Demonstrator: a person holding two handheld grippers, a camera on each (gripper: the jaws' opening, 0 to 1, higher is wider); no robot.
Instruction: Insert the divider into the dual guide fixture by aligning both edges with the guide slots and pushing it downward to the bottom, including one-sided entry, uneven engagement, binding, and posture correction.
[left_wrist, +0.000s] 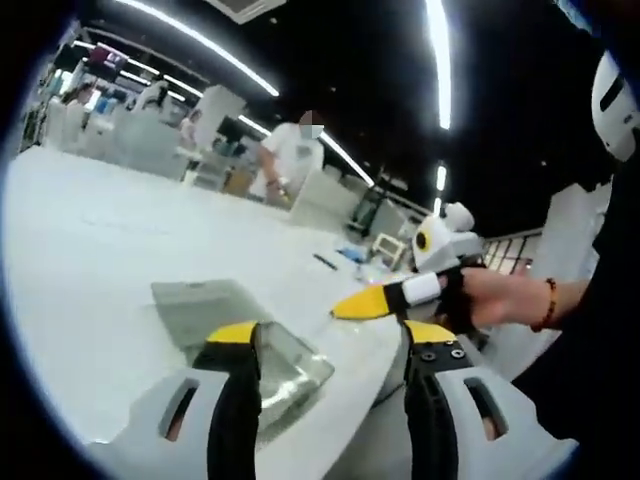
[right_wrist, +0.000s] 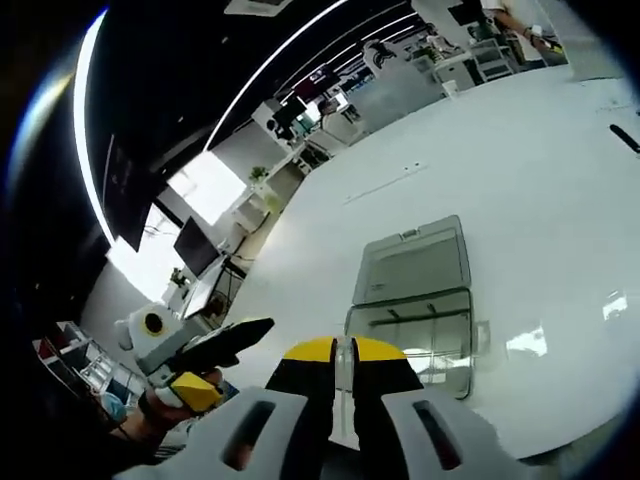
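The step looked like the approach, nothing yet seated. The left gripper (left_wrist: 325, 345) hung spread and empty above the clear fixture (right_wrist: 412, 335), which lay just ahead of the right gripper (right_wrist: 337, 350), its jaws pressed together on a thin clear edge, probably the divider; I could not tell. The grey panel (right_wrist: 412, 262) lay flat beyond, long axis crosswise. Next called for aligning both edges.
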